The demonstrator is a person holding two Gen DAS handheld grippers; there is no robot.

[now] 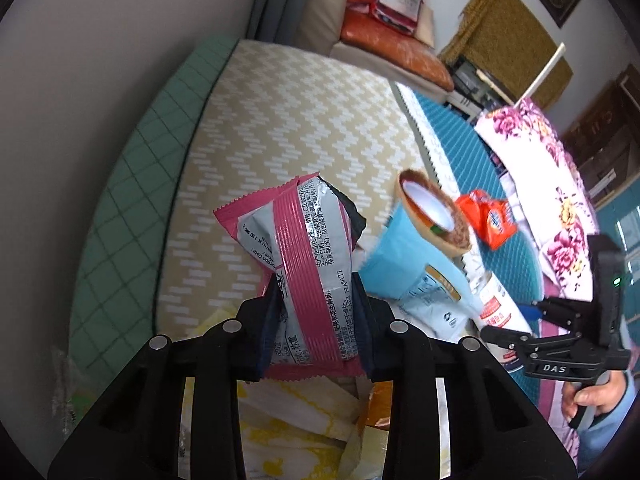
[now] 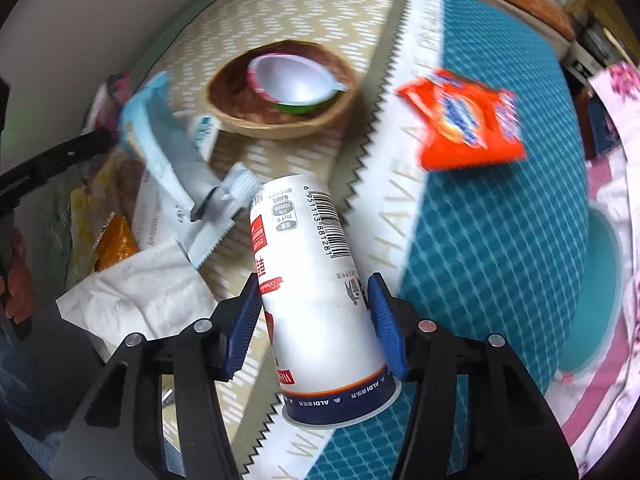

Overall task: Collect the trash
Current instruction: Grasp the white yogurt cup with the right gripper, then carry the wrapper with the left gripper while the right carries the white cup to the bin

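I am seeing right fingers (image 2: 313, 322) closing across the white cup (image 2: 320, 288), its long axis running away between them; left fingers (image 1: 316, 320) gripping the pink wrapper (image 1: 296, 264).

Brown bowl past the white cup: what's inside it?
The brown bowl holds one small plastic tub, lying tilted, its white inside empty. Whatever lies under that tub is hidden.

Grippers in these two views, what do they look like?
Left gripper: black frame, silver rivets, dark pads. Right gripper: same black frame, ribbed blue pads; from the left view its body reads DAS in white, with a small green light. The hand wears a light-blue sleeve.
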